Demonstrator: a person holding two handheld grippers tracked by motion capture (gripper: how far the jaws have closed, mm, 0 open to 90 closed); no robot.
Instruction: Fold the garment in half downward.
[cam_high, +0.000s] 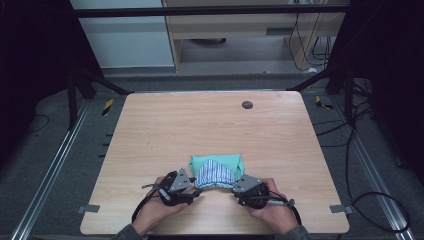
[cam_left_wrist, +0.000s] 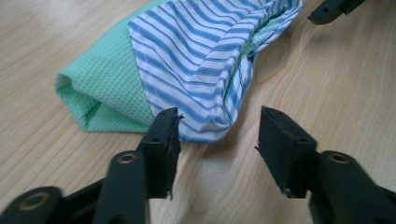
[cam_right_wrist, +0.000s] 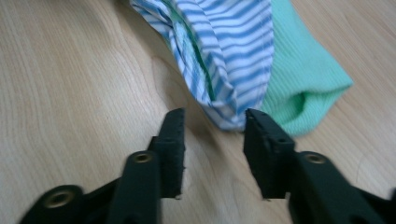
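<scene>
A folded cloth bundle is seen lying on the wooden desk (cam_high: 165, 130), close to the near edge and a little right of its middle. The bundle is made up of a mint-green waffle-textured cloth (cam_high: 220, 161), folded over, with a blue-and-white striped cloth (cam_high: 214, 176) laid on its nearer side; the green cloth is left showing along the far side and at both ends. The left tongs (cam_high: 199, 190) are held in the person's left hand (cam_high: 159, 207) just beside the left near corner of the striped cloth. In the left gripper view the left tongs (cam_left_wrist: 217, 140) are seen standing apart, with bare desk between the pads; the corner of the striped cloth (cam_left_wrist: 205, 56) lies just ahead of them, at the tip of one jaw, and is not pinched. The right tongs (cam_high: 235, 186) are held in the right hand (cam_high: 272, 212) at the right near corner of the bundle. In the right gripper view the right tongs (cam_right_wrist: 214, 140) are likewise parted, and the hem of the striped cloth (cam_right_wrist: 233, 51) reaches the gap between the jaw tips without being clamped, while the green cloth (cam_right_wrist: 303, 79) bulges out beside it. A small dark round disc (cam_high: 247, 104) is set into the desk near the far edge.
</scene>
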